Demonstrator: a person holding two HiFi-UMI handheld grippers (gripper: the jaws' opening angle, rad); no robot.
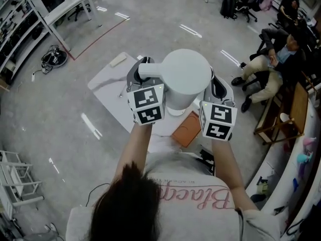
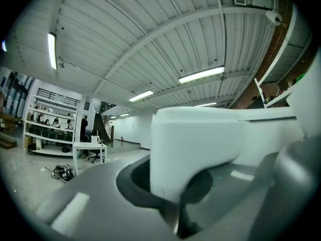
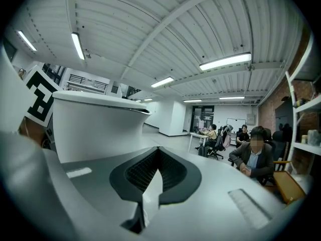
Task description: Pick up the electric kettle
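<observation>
The white electric kettle (image 1: 185, 77) is held high above the table, its round lid facing the head camera and its handle (image 1: 150, 69) pointing left. My left gripper (image 1: 139, 70) is shut on that handle; in the left gripper view the white handle (image 2: 195, 144) fills the gap between the grey jaws of the left gripper (image 2: 185, 195). My right gripper (image 1: 218, 87) sits against the kettle's right side. In the right gripper view the right gripper (image 3: 150, 185) has its dark pads (image 3: 173, 172) pressed together with nothing between them, and the kettle's body (image 3: 95, 124) stands just to the left.
Below the kettle is a white table (image 1: 108, 82) with an orange flat object (image 1: 186, 129) on it. People sit on chairs at the right (image 1: 271, 69), beside a wooden chair (image 1: 286, 114). A white desk (image 1: 70, 6), shelving (image 1: 15, 24) and cables on the floor (image 1: 54, 58) are at the far left.
</observation>
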